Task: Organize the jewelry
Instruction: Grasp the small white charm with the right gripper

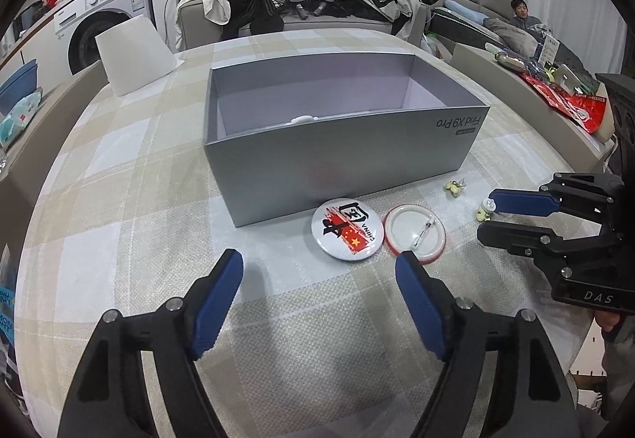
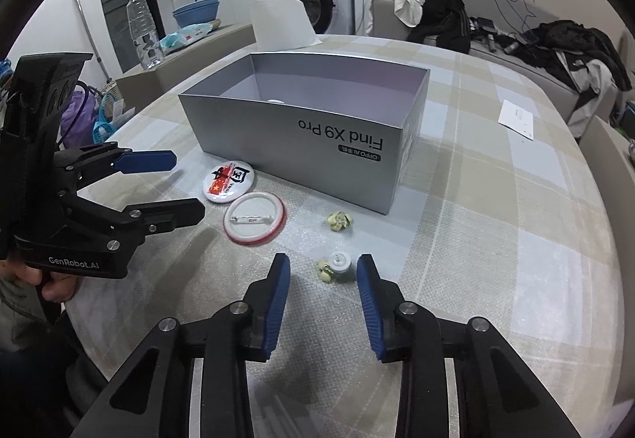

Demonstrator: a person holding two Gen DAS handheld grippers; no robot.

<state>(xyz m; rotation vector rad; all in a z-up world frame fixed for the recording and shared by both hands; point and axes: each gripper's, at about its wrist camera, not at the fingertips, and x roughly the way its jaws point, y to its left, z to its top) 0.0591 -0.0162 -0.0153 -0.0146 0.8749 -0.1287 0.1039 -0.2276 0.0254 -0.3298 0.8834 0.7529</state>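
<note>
Your right gripper (image 2: 322, 271) has its fingers apart around the small white-and-yellow ornament (image 2: 335, 266) at lower centre, not touching it. Your left gripper (image 1: 319, 267) is open over the desk (image 1: 131, 176) below the two badges (image 1: 347, 228) and grey box (image 1: 333, 156).

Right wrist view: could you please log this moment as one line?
right hand-held gripper: open, straddling small pale earring | left hand-held gripper: open, empty | silver box: open
</note>
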